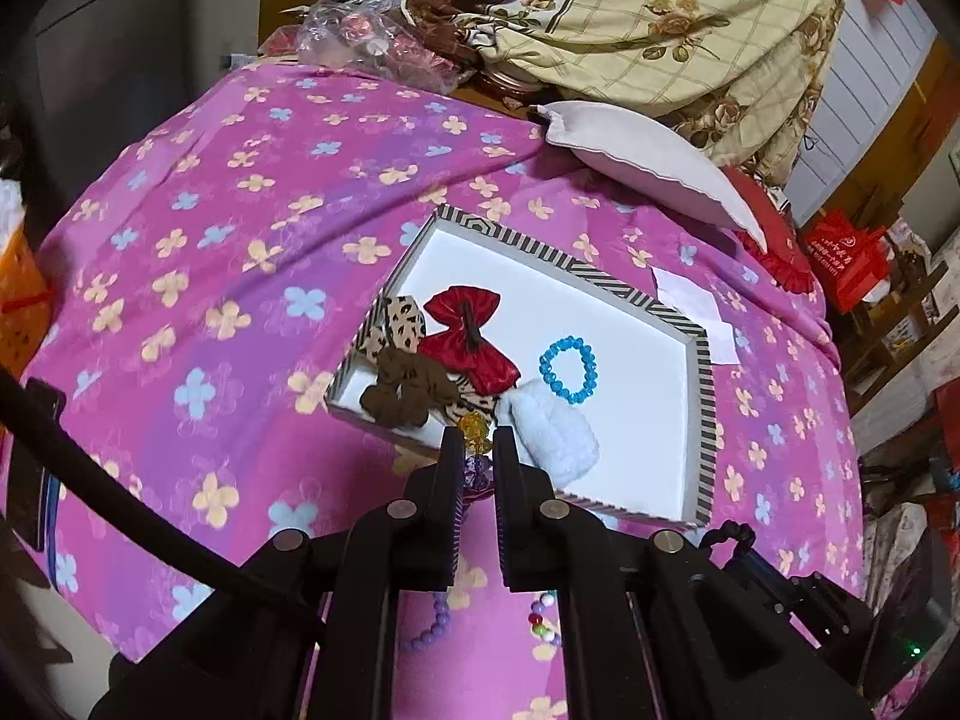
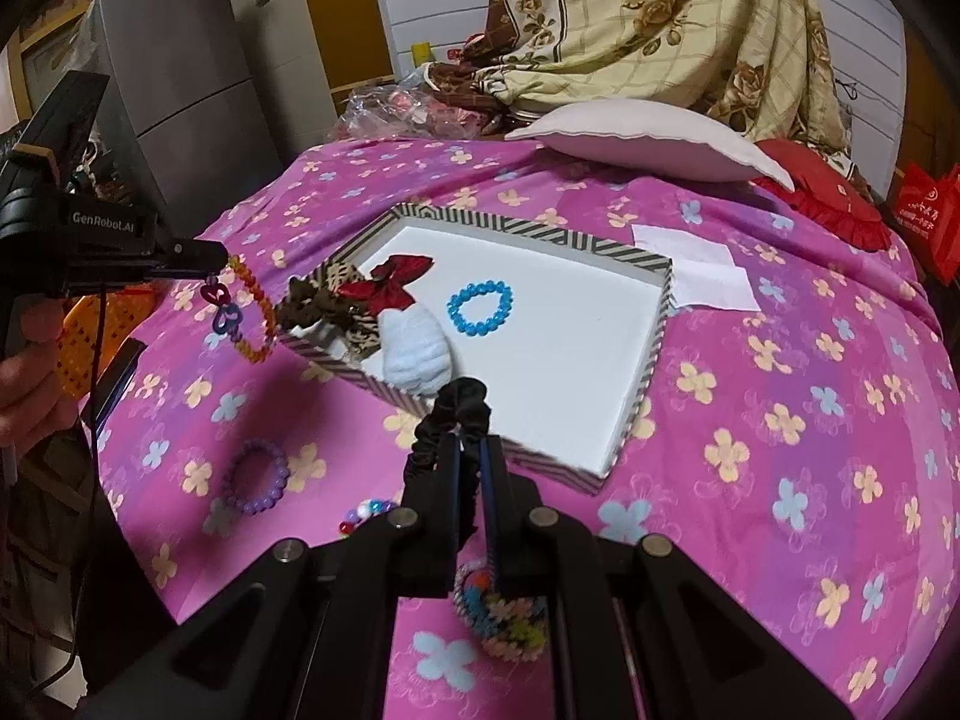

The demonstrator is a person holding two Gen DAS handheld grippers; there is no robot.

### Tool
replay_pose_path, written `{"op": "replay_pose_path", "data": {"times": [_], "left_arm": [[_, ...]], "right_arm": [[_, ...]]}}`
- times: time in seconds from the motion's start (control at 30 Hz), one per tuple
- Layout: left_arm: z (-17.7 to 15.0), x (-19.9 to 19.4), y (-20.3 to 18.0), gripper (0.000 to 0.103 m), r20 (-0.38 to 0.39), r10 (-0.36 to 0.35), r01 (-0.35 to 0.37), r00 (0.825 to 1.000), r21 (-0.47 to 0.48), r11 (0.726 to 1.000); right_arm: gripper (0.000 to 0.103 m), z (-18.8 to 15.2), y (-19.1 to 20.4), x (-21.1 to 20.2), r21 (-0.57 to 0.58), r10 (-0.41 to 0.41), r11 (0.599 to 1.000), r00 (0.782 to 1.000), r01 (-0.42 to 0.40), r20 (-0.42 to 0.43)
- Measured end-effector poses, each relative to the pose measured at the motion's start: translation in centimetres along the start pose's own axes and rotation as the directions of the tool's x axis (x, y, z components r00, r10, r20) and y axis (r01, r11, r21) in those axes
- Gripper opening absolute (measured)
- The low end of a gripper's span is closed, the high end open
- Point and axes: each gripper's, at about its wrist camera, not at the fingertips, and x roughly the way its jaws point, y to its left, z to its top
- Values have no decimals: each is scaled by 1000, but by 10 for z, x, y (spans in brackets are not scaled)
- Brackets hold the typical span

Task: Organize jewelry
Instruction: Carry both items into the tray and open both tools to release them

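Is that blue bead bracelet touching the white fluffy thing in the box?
Apart. The right wrist view shows bare white box floor between the blue bead bracelet and the white fluffy thing.

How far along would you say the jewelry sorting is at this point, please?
Done: blue bead bracelet, red satin bow and white fluffy scrunchie lie in the striped tray. In hand: left gripper holds an orange bead bracelet; right gripper a black scrunchie. Left: purple bead bracelet, multicoloured beads.

Both tools are matte black with round silver screws; the left tool (image 2: pixel 225 264) bears white "GenRobot.AI" lettering and a black cable.
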Motion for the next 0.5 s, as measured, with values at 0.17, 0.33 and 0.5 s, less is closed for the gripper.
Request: {"op": "replay_pose_path", "data": {"times": [0.17,0.33,0.5], "left_arm": [[8,11,-7,29,2,28,-28,1000,23,999],[17,22,-12,29,-1,49,-49,999,40,998],[29,35,-21,29,-16,57,-56,998,68,996]], "right_arm": [[7,9,-6,10,1,-5,1000,1000,5,-7],[7,19,-12,24,-4,-8,1000,1000,8,-27],[7,28,-20,40,11,-1,1000,999,2,-39]]}}
